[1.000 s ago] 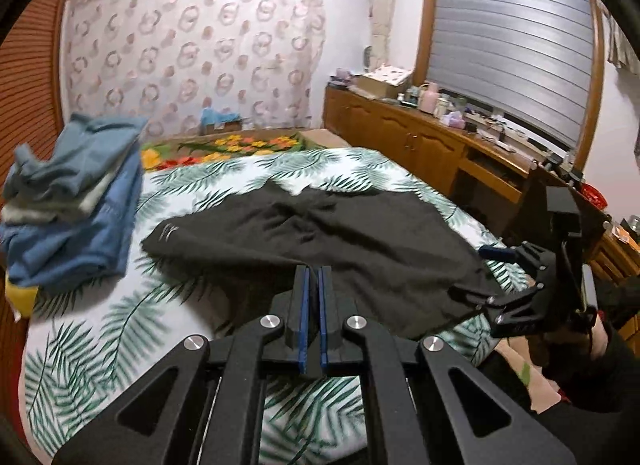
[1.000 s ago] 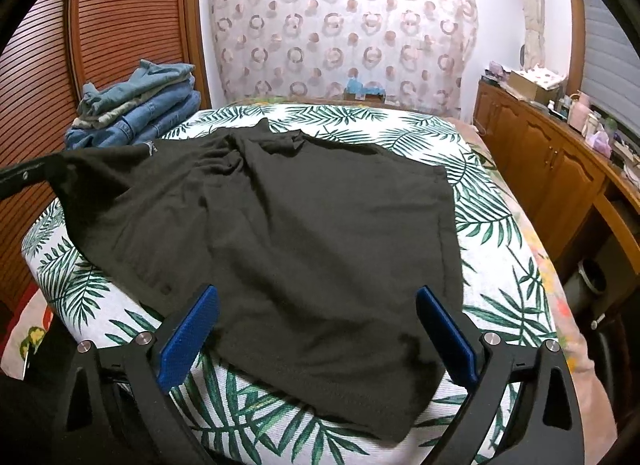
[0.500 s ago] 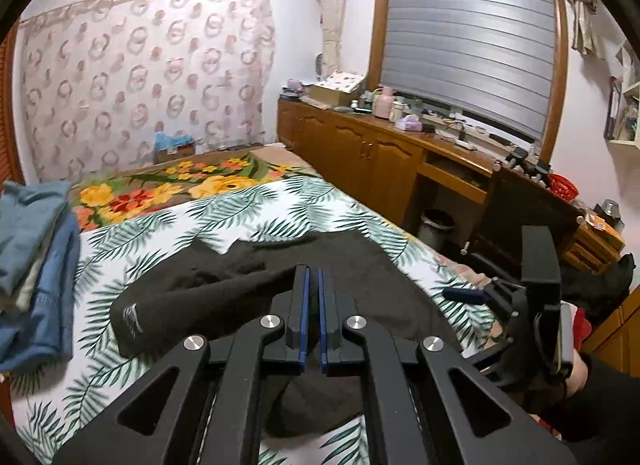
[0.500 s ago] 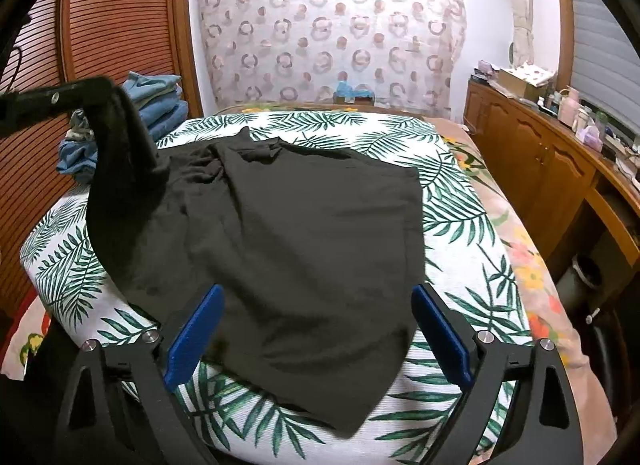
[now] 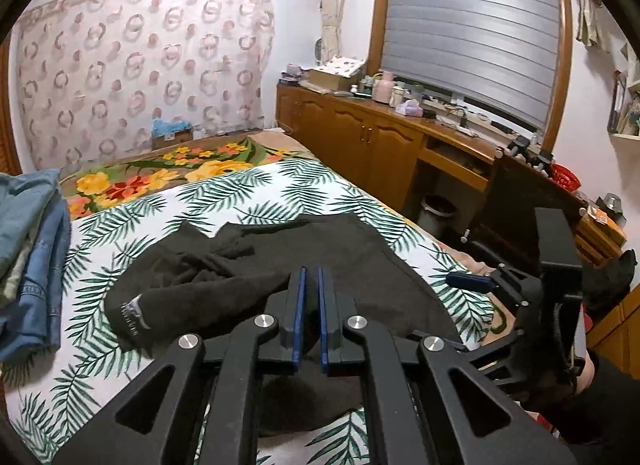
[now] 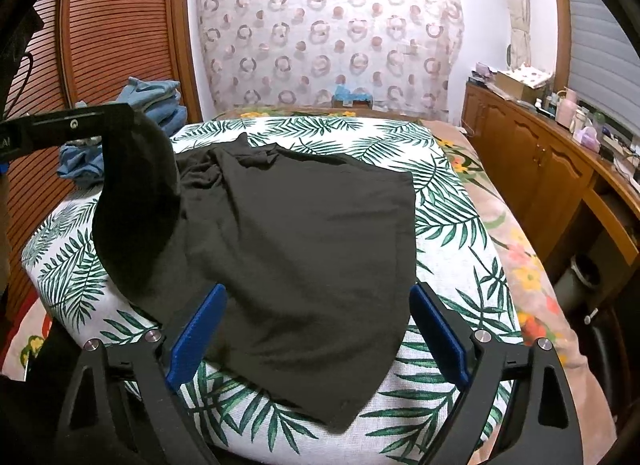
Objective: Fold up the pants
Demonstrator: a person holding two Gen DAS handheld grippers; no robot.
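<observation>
Black pants lie spread on the palm-leaf bed sheet. My left gripper holds their left side lifted, and the cloth hangs from it in a dark fold. In the left wrist view its jaws are starting to open, a narrow gap showing dark cloth between the blue pads, above the bunched pants. My right gripper stands open just over the pants' near hem, pads apart from the cloth. Its blue finger shows at the bed's right edge.
A pile of folded jeans sits at the bed's left side by the slatted wardrobe door. Wooden cabinets with clutter line the right wall. A bin stands under the desk. A floral blanket covers the far end.
My left gripper has lifted the pants' left side and carried it up and over toward the middle, and its pads have parted slightly. The right gripper has barely moved.
</observation>
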